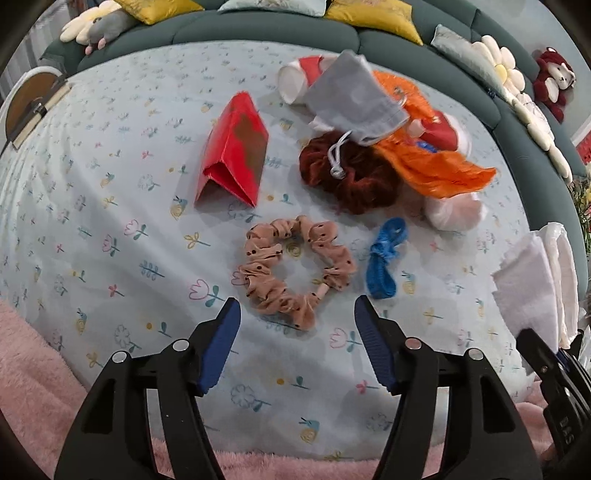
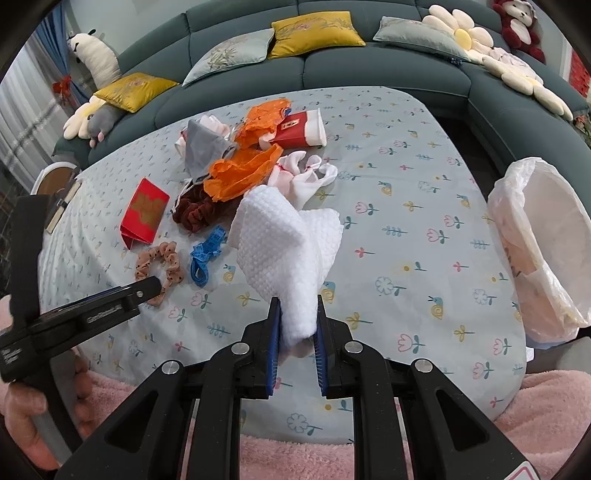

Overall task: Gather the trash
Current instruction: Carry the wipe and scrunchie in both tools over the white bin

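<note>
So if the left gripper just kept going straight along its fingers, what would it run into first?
Most likely the tan dotted scrunchie: it lies on the floral tablecloth just ahead of the open left gripper, roughly centred between the fingers. Depth is hard to judge in the fisheye view, so it could meet the cloth just short.

The tablecloth (image 1: 110, 184) is pale blue, printed with small pink, yellow and teal flowers. On it lie a red envelope (image 1: 232, 147) with a gold motif, a tan scrunchie (image 1: 295, 269) with black dots, a rust-brown scrunchie (image 1: 351, 177), a blue ribbon (image 1: 384, 258), a grey pouch (image 1: 354, 96) and orange wrapping (image 1: 436, 162). The waffle-textured cloth (image 2: 288, 251) is white. The sofa (image 2: 332, 74) is dark teal, with mustard-yellow cushions (image 2: 314, 33).
</note>
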`<action>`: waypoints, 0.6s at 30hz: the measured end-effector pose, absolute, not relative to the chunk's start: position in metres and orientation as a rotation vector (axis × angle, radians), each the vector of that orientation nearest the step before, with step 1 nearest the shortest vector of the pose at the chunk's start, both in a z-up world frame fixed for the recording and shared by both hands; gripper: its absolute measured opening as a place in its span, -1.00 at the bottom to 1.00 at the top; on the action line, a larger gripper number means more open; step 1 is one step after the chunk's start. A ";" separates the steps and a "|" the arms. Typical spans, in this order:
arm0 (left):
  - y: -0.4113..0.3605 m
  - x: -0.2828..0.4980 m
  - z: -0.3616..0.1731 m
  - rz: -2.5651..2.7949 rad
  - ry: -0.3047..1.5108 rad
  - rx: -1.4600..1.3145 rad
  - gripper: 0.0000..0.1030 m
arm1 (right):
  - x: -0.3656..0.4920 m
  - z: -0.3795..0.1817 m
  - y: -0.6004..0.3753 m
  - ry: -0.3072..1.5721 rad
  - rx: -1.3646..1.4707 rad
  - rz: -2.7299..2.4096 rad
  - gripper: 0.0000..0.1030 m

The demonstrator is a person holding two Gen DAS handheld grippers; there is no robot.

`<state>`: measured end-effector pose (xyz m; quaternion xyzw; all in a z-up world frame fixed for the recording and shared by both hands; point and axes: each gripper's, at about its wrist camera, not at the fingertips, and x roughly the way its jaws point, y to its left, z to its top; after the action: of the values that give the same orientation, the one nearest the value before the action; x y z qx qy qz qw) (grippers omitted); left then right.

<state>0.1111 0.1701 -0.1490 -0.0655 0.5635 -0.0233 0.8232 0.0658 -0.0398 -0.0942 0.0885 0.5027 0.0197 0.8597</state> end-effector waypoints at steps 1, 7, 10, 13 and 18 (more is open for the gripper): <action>0.170 0.112 -0.151 -0.053 1.203 -0.140 0.02 | 0.067 -0.095 -0.038 1.058 0.180 0.044 -0.70; 0.164 0.124 -0.167 -0.075 1.230 -0.115 -0.51 | 0.072 -0.099 -0.034 1.070 0.176 0.050 -0.70; 0.162 0.125 -0.167 -0.103 1.229 -0.109 -0.91 | 0.072 -0.099 -0.032 1.072 0.173 0.053 -0.70; 0.161 0.122 -0.163 -0.112 1.218 -0.113 -0.96 | 0.071 -0.099 -0.032 1.071 0.172 0.056 -0.70; 0.153 0.112 -0.141 -0.138 1.174 -0.110 -0.97 | 0.068 -0.090 -0.035 1.044 0.174 0.055 -0.70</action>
<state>0.1120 0.1530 -0.1415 -0.0520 0.5530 -0.0651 0.8290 0.0681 -0.0351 -0.0895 0.0832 0.4978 0.0263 0.8629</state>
